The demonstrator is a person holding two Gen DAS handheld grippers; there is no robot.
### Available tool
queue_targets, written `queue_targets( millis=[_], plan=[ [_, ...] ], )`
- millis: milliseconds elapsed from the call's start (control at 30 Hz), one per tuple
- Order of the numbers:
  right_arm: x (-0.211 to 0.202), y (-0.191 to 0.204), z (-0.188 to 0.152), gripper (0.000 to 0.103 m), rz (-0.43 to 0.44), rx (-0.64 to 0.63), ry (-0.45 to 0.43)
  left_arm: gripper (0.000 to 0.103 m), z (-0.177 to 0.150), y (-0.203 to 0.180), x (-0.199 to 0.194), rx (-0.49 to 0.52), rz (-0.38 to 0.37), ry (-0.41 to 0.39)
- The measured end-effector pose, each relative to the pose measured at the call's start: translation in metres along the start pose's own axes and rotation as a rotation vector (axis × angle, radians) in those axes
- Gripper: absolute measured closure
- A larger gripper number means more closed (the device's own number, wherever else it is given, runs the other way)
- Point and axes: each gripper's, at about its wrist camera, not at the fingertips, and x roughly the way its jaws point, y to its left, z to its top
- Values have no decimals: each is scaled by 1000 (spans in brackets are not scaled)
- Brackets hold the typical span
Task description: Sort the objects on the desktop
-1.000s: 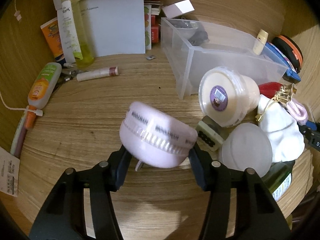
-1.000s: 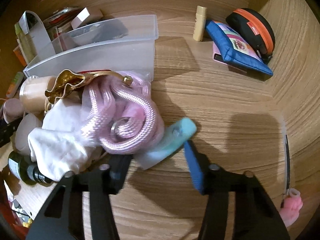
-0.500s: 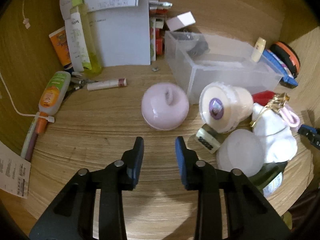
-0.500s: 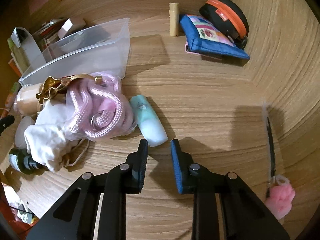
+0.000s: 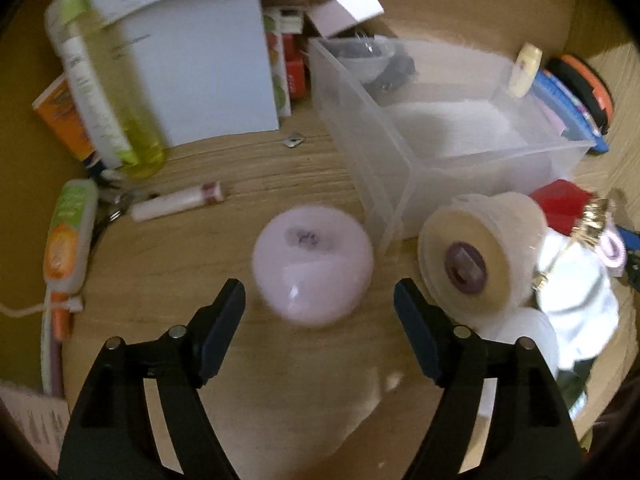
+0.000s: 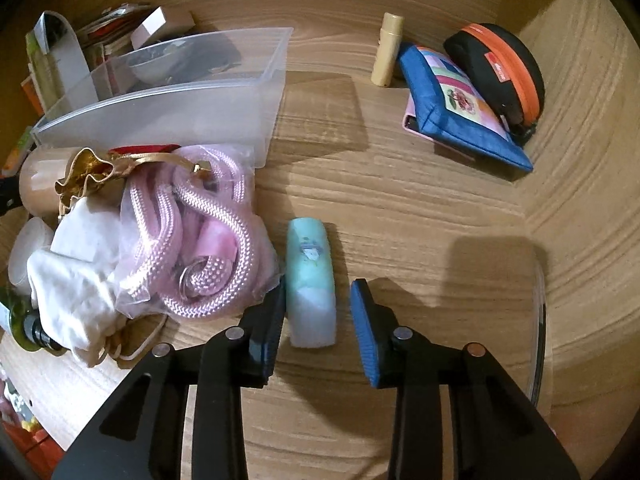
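Note:
In the left wrist view a round pink jar (image 5: 313,265) lies on the wooden desk, just ahead of my open left gripper (image 5: 320,300); the fingers stand on either side of its near edge without touching. A clear plastic bin (image 5: 440,140) stands behind it to the right. In the right wrist view a mint-green and white tube (image 6: 311,280) lies lengthwise between the fingers of my open right gripper (image 6: 318,312), with gaps on both sides. The bin (image 6: 180,108) is at the upper left there.
Left view: a cream tub (image 5: 480,256) on its side, white cloth (image 5: 576,280), yellow bottle (image 5: 108,92), paper box (image 5: 200,60), lip balm (image 5: 178,202). Right view: bagged pink rope (image 6: 200,240), blue pouch (image 6: 460,108), black-orange case (image 6: 504,68), beige stick (image 6: 386,48).
A second ago the left gripper held the pink jar; it set it down, shut, and has now opened wide around it. The right gripper released the tube, shut, and has reopened around it.

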Motion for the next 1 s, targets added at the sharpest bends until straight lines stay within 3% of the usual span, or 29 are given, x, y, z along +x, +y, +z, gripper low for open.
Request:
queue_targets(
  millis=[200, 267, 567, 867, 1000],
  plan=[
    [4, 1, 3, 73, 0, -33, -14, 29, 7, 4, 16, -36, 33, -4],
    [5, 0, 3, 81, 18, -38, -11, 40, 6, 6, 16, -50, 21, -12],
    [-8, -16, -1, 80, -5, 20, -39, 40, -4, 9, 4, -71, 67, -51],
    [-62, -22, 26, 80, -5, 47, -211, 40, 7, 13, -52, -100, 78, -206],
    [-83, -15, 44, 80, 40, 46, -297, 40, 19, 9, -79, -100, 21, -266]
  ],
)
